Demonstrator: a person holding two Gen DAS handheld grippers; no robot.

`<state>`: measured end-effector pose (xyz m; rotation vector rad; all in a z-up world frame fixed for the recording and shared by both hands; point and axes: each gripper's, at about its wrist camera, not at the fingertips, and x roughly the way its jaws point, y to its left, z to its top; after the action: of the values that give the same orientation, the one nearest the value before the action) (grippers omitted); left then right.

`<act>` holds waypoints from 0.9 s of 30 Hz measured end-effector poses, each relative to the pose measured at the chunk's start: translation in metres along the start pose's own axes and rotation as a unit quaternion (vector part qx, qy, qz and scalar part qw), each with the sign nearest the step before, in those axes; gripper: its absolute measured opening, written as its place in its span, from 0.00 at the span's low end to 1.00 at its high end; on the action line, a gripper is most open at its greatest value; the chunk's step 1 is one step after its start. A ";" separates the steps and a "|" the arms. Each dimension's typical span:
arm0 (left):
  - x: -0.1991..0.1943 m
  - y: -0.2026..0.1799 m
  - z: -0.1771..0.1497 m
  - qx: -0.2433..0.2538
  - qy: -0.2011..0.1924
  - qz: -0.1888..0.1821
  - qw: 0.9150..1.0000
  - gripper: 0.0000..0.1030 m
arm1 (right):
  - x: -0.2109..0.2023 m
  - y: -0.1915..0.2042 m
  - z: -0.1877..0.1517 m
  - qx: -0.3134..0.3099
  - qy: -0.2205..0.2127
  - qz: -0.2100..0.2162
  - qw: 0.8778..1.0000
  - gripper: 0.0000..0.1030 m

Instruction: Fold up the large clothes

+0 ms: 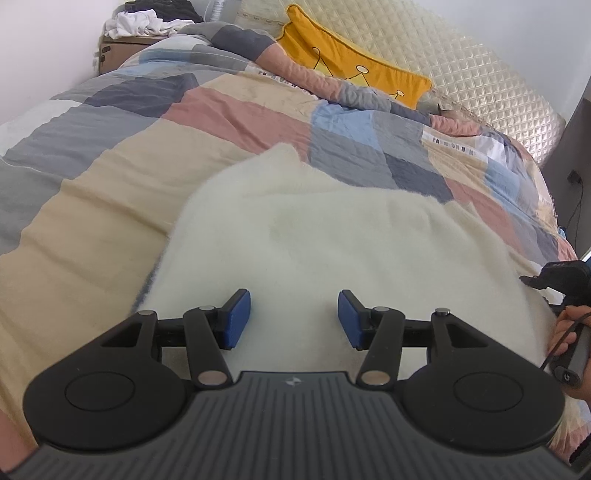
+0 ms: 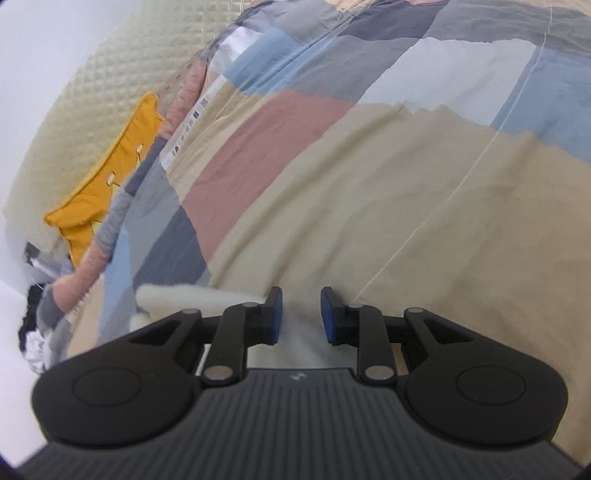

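A large cream fuzzy garment (image 1: 332, 240) lies spread on the patchwork bed cover (image 1: 147, 122). My left gripper (image 1: 294, 318) hovers over its near part, jaws wide open and empty. The right gripper (image 1: 554, 280) shows at the right edge of the left wrist view, held by a hand at the garment's right side. In the right wrist view my right gripper (image 2: 301, 314) has its jaws partly open, with a bit of the cream garment (image 2: 177, 295) showing between and left of them. I cannot tell if the blue pads touch the cloth.
A yellow pillow (image 1: 347, 62) leans on the quilted cream headboard (image 1: 480, 66). A cardboard box (image 1: 122, 48) with a clothes pile (image 1: 140, 20) stands beyond the bed's far left. A dark panel and cable (image 1: 576, 177) are at the right.
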<state>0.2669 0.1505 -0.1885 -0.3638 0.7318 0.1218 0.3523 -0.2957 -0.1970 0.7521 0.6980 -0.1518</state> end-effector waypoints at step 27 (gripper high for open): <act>-0.092 -0.010 -0.055 -0.094 0.007 -0.132 0.987 0.57 | -0.157 0.022 -0.120 -0.029 0.202 0.203 0.958 0.47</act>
<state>0.1667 0.1227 -0.1614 -0.6382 0.6819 -0.0625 0.1771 -0.2168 -0.1472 0.8639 0.9134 0.4067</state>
